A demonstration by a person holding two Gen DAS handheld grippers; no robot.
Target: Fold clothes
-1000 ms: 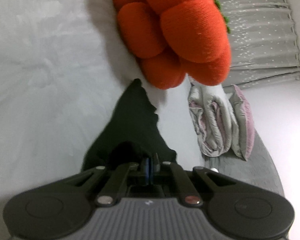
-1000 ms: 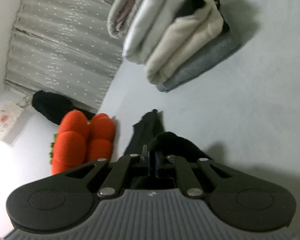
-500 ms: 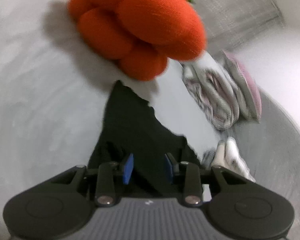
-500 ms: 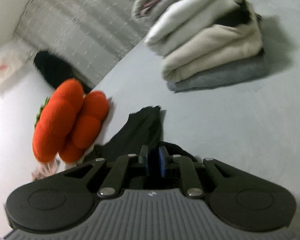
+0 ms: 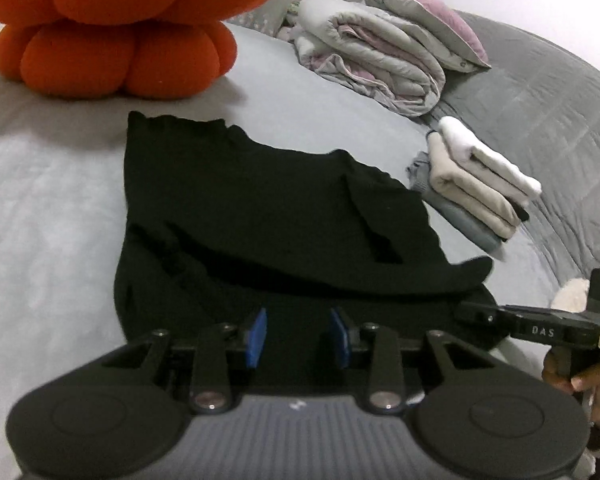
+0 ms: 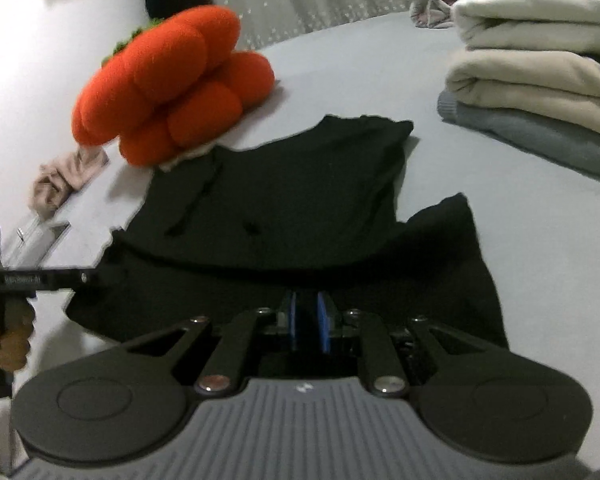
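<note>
A black garment [image 5: 260,216] lies spread on the grey bed sheet [image 5: 40,216], with its far part folded over toward me. It also shows in the right wrist view [image 6: 300,200]. My left gripper [image 5: 298,334] is open and empty at the garment's near edge. My right gripper [image 6: 306,320] has its blue pads slightly apart over the near edge, with no cloth between them. The right gripper also shows at the right edge of the left wrist view [image 5: 540,328], and the left gripper shows at the left edge of the right wrist view [image 6: 32,278].
An orange pumpkin cushion [image 5: 116,28] sits beyond the garment. A stack of folded clothes [image 5: 476,184] lies to the right, also in the right wrist view [image 6: 540,80]. A rolled grey-pink quilt [image 5: 376,56] and a pillow [image 5: 428,16] lie behind. A beige cloth [image 6: 64,180] lies at the left.
Both grippers held the black garment shut and lifted. They have lowered it flat onto the bed and let go; the left opened wide, the right slightly.
</note>
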